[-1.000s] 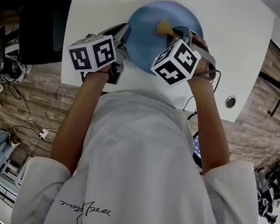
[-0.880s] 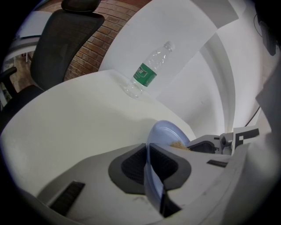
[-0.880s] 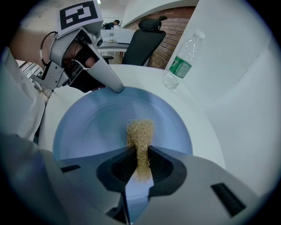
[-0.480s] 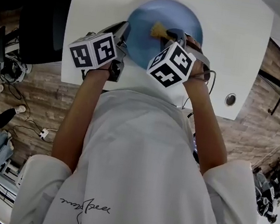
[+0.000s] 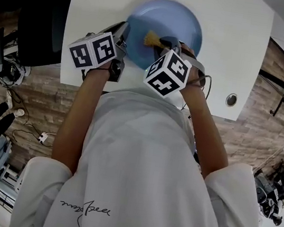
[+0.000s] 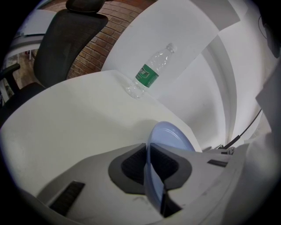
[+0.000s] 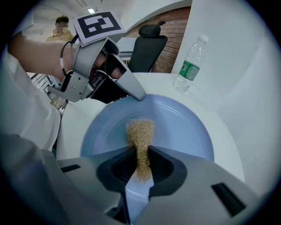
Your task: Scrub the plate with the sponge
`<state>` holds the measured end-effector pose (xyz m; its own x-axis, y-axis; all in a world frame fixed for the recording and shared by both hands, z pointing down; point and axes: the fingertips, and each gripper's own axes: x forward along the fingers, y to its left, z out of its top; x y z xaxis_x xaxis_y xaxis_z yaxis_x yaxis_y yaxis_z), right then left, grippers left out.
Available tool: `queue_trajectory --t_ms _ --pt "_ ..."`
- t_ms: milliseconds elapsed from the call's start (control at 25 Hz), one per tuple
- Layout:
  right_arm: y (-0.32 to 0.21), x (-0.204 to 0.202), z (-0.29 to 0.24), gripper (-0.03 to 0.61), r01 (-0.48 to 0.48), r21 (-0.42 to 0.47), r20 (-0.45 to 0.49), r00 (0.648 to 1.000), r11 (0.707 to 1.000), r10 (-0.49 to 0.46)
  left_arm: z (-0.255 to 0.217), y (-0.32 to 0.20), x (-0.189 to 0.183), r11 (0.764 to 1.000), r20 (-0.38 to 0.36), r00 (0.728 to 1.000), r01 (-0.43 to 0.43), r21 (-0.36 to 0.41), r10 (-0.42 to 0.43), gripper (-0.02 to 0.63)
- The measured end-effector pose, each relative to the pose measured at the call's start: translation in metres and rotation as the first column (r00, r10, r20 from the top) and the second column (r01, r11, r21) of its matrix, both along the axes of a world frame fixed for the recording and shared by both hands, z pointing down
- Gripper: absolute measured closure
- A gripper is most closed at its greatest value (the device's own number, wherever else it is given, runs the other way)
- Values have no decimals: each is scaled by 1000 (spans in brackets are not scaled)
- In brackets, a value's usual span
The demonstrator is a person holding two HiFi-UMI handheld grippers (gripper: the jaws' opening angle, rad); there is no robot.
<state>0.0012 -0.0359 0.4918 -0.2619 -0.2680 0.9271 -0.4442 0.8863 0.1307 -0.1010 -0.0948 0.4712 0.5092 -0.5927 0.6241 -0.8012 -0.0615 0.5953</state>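
Right tool (image 7: 139,154): jaws pinched on the straw-coloured sponge (image 7: 140,132).
Sponge: free end against the plate (image 7: 184,127), near its middle.
Plate: blue, on the white desk (image 5: 231,55).
Left tool (image 6: 149,149): clamped on the plate's rim, which sits between jaws that have just eased wider.
Bottle (image 6: 148,74): on the desk, beyond the plate.

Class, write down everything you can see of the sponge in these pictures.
The sponge is a tan, coarse, fibrous pad, rather like loofah. The right gripper has its jaws closed on it, squeezing it narrow between them. Its free end fans out wider beyond the jaws and appears to rest on the inner surface of the blue plate.
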Motion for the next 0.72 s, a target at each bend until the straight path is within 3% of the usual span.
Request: queue_trajectory --t_ms 720 --pt "28 -12 1 525 30 -72 47 999 997 -26 1 -2 0 999 5 1000 30 12 -30 574"
